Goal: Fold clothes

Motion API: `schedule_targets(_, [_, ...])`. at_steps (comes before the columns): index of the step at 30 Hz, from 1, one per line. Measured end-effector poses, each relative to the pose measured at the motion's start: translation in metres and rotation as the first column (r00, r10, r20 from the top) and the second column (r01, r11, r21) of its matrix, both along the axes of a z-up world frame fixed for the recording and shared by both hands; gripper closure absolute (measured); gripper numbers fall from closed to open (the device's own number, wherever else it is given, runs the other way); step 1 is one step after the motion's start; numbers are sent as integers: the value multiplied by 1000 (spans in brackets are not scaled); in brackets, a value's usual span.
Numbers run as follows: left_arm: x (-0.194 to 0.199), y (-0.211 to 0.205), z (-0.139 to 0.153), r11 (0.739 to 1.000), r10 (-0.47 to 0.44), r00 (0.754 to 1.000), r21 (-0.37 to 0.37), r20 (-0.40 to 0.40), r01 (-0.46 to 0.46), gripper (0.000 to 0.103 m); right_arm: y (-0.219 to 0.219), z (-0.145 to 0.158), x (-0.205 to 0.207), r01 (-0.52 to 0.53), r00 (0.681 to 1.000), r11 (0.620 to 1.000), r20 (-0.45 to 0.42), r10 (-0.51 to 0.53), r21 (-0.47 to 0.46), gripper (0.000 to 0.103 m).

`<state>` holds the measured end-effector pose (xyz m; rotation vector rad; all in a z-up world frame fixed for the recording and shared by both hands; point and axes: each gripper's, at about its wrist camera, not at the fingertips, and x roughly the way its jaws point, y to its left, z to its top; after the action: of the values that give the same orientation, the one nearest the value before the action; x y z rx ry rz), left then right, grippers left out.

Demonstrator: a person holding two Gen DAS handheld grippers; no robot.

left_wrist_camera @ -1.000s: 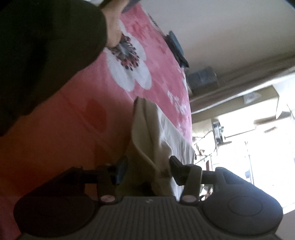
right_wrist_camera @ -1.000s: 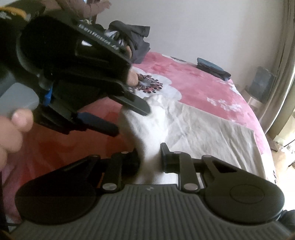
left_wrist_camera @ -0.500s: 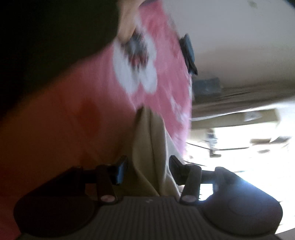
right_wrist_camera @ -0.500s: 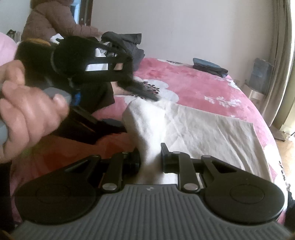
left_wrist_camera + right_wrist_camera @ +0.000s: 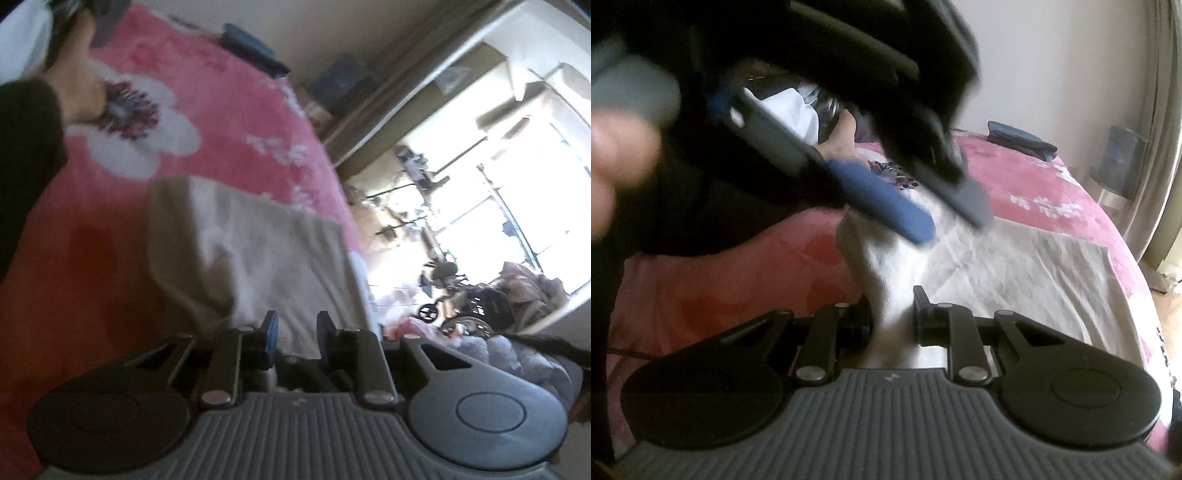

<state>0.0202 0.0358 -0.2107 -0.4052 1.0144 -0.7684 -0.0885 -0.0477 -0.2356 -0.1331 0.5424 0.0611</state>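
A beige cloth point(image 5: 1015, 266) lies spread on the pink bedspread point(image 5: 1027, 184), with its near corner pulled up into a fold. My right gripper point(image 5: 892, 314) is shut on that raised fold. My left gripper point(image 5: 949, 221) hovers above the cloth's far left corner, its blue-padded finger point(image 5: 886, 206) clear of the fabric. In the left wrist view my left gripper point(image 5: 297, 328) has its jaws closing, only a narrow gap left and nothing between them. The cloth point(image 5: 266, 243) lies flat below it.
A person's hand point(image 5: 81, 96) in a dark sleeve rests on the white flower print. A dark blue folded item point(image 5: 1019, 142) lies at the bed's far edge. A grey box point(image 5: 1123, 162) stands by the wall. Clutter point(image 5: 480, 302) fills the floor under the bright window.
My left gripper has let go of the cloth fold, lifted away and rolled, and its jaws have narrowed. My right gripper has kept still, holding the fold.
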Motion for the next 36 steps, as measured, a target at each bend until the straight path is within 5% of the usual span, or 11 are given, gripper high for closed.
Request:
schedule_targets(21, [5,27,-8,991,125,991,54,-40,-123,88,9,-4,1,-17,1000,1000,-14,16,-24,82])
schedule_targets(36, [4,25,-9,987,121,991,110,-56,-115,70,15,-3,-6,-26,999,999,-23,25,-44,79])
